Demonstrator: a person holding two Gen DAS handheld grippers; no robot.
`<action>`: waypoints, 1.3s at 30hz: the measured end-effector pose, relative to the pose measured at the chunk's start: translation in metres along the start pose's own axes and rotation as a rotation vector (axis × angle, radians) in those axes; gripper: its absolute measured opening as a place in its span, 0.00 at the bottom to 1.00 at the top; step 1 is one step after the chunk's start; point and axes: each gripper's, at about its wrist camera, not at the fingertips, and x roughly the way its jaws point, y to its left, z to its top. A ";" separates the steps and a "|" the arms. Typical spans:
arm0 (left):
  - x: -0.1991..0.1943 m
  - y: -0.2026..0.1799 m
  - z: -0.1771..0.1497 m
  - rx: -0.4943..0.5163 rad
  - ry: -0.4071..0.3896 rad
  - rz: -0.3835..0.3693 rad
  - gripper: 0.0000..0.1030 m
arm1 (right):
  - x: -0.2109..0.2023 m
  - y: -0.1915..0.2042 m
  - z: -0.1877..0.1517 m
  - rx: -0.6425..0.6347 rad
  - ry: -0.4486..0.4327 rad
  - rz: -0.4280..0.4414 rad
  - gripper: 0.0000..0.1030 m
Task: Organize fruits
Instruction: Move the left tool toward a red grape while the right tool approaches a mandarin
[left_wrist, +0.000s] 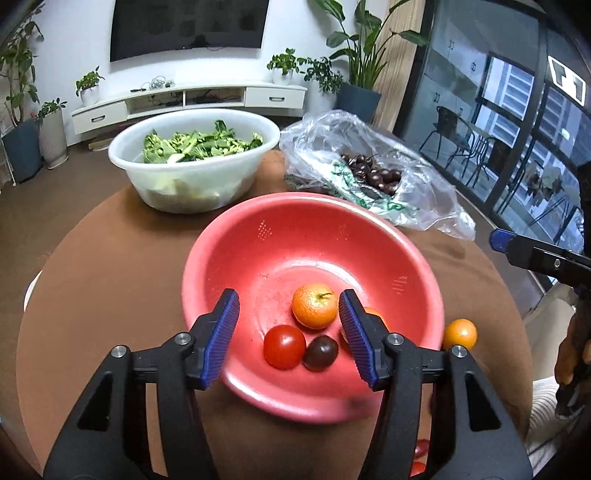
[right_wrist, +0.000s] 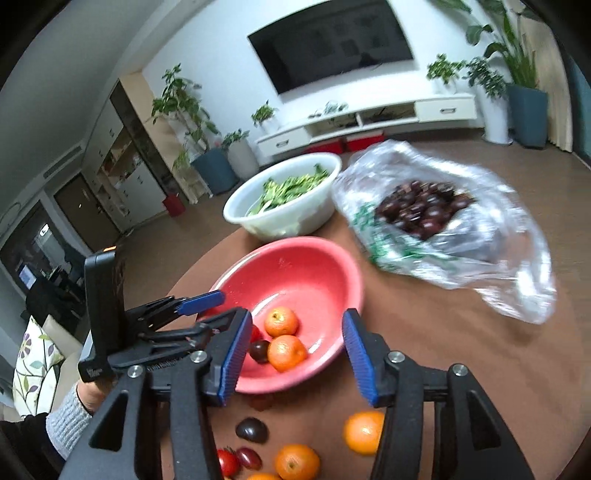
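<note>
Fruits lie partly in the red bowl (left_wrist: 258, 236), which sits at the middle of the round brown desk (left_wrist: 110, 280), and partly loose on the desk near its front edge. Left to right in the right wrist view: the left tongs (right_wrist: 207, 306) reach over the bowl's left rim, spread and holding nothing; the bowl holds two oranges (right_wrist: 281, 321), a red tomato (left_wrist: 284, 346) and a dark plum-like fruit (right_wrist: 259, 350); the right tongs (right_wrist: 293, 354) hang above the bowl's front rim, likewise spread and empty. Below them, loose on the desk, lie small red tomatoes (right_wrist: 227, 461), another dark fruit (right_wrist: 252, 429) and more oranges (right_wrist: 364, 432). Toward the far edge stand a white basin of greens (left_wrist: 192, 162) and, to its right, a clear bag of dark fruit (left_wrist: 373, 170). Step in hand, as judged: gathering loose fruit into the bowl, partly done. The next move calls for lowering one pair of tongs over a loose orange and closing gently around its widest part.
</note>
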 end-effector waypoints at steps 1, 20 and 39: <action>-0.007 -0.002 -0.004 0.002 -0.008 0.002 0.53 | -0.006 -0.002 -0.003 -0.003 -0.008 -0.014 0.55; -0.071 -0.047 -0.090 -0.054 0.010 -0.044 0.55 | -0.017 -0.013 -0.059 -0.033 0.059 -0.118 0.59; 0.000 -0.066 -0.072 -0.047 0.096 -0.042 0.55 | -0.004 -0.019 -0.070 -0.030 0.127 -0.161 0.61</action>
